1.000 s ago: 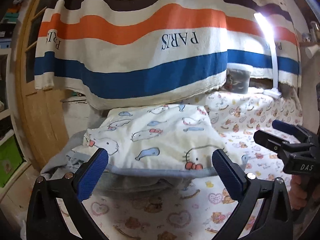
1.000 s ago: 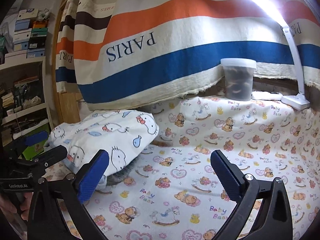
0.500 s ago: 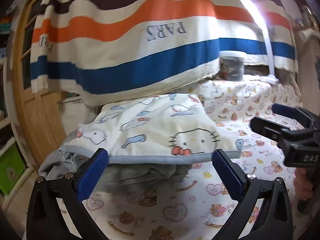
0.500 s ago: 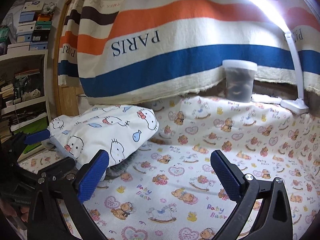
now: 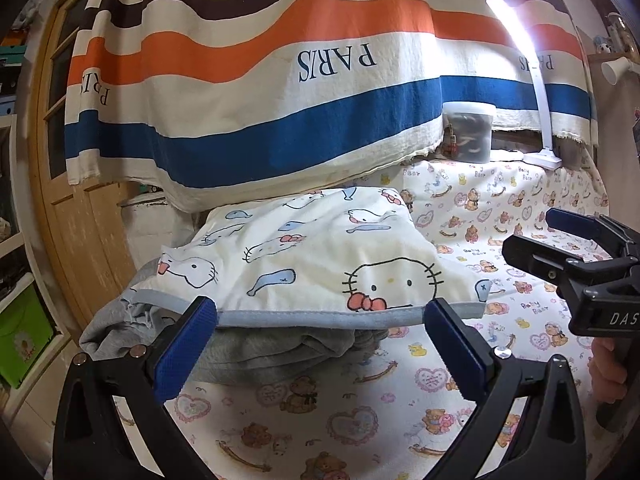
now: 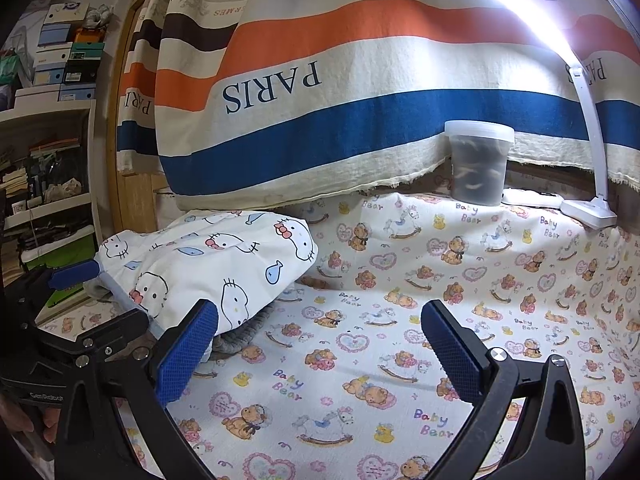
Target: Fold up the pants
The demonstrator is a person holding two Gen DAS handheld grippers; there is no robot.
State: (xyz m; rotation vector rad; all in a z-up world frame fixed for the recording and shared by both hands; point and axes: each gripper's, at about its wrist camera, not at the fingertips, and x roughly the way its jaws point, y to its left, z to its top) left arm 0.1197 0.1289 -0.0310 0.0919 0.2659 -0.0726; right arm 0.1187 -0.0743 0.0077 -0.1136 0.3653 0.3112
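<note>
I see the pants [image 5: 320, 264], white with a cat print and a grey-blue band, lying in a heap on some grey cloth [image 5: 256, 354] near the left edge of the table [image 5: 500, 216], which is covered with a bear-print sheet. My left gripper [image 5: 322, 338] is wide open and holds nothing; its two blue pads stand just in front of the band, one at each side of it. My right gripper [image 6: 320, 344] is also wide open and empty, over the bare sheet, with the pants beside its left pad.

I judge that the step is the first grasp. To do it well, I would push the left jaws low along the sheet, so they close on the band only and not on the grey cloth under it. Then the right gripper should take the band further along, so the pants can be lifted and spread flat toward the middle of the table, away from the jar [image 6: 478, 164] and lamp [image 6: 588, 208] at the back edge.
</note>
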